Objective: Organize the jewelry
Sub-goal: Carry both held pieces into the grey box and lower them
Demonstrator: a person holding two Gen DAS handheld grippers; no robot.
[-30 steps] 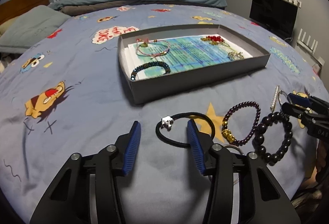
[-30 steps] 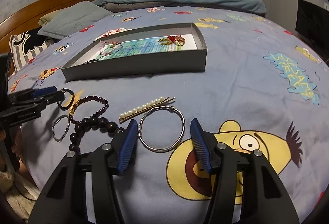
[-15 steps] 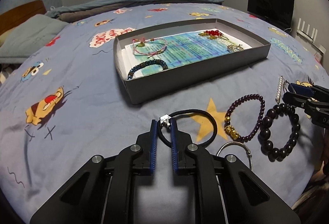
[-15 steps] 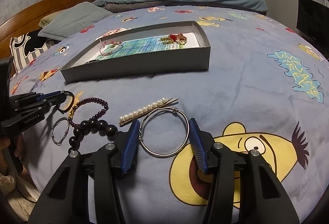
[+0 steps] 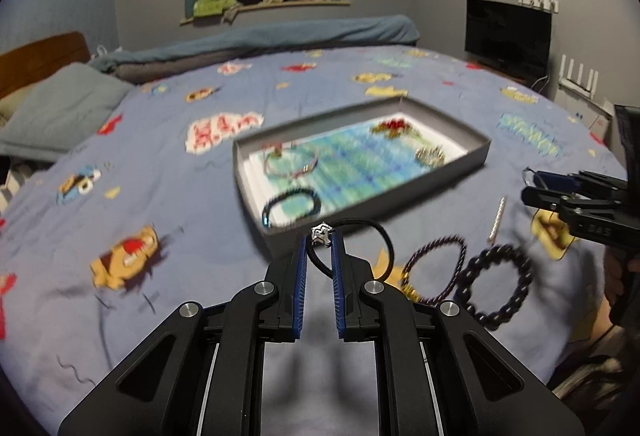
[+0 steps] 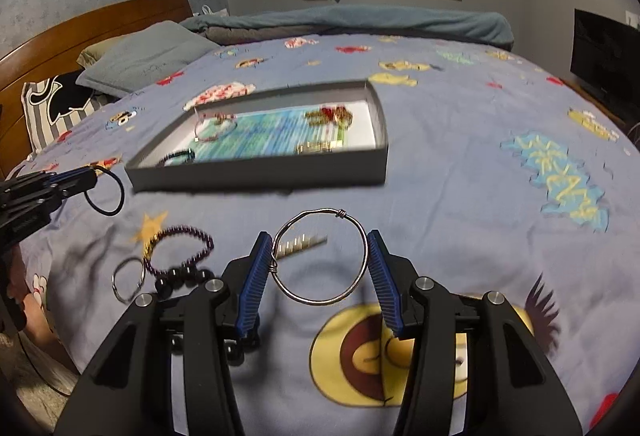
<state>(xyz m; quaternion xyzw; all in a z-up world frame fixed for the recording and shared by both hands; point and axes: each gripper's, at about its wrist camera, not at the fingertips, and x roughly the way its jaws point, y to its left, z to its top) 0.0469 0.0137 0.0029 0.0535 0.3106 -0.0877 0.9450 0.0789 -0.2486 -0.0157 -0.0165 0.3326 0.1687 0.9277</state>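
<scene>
My left gripper [image 5: 320, 240] is shut on a black cord bracelet with a silver charm [image 5: 321, 234] and holds it lifted above the bedspread; it also shows in the right wrist view [image 6: 108, 191]. My right gripper [image 6: 320, 240] is shut on a silver wire bangle [image 6: 320, 256], raised off the bed. The grey jewelry box [image 5: 476, 155] lies ahead and holds a pink cord bracelet [image 5: 290, 161], a dark beaded bracelet [image 5: 292, 203] and red-gold pieces [image 5: 394, 125].
On the bedspread lie a purple bead bracelet [image 5: 436, 268], a large black bead bracelet [image 5: 496, 286], a pearl hair clip [image 6: 300, 246] and a small silver ring [image 6: 128, 278]. Pillows [image 6: 140, 55] and a wooden headboard are at the left. A TV [image 5: 508, 35] stands at the right.
My left gripper closed on the black cord bracelet and lifted it. My right gripper closed on the silver bangle and lifted it toward the box.
</scene>
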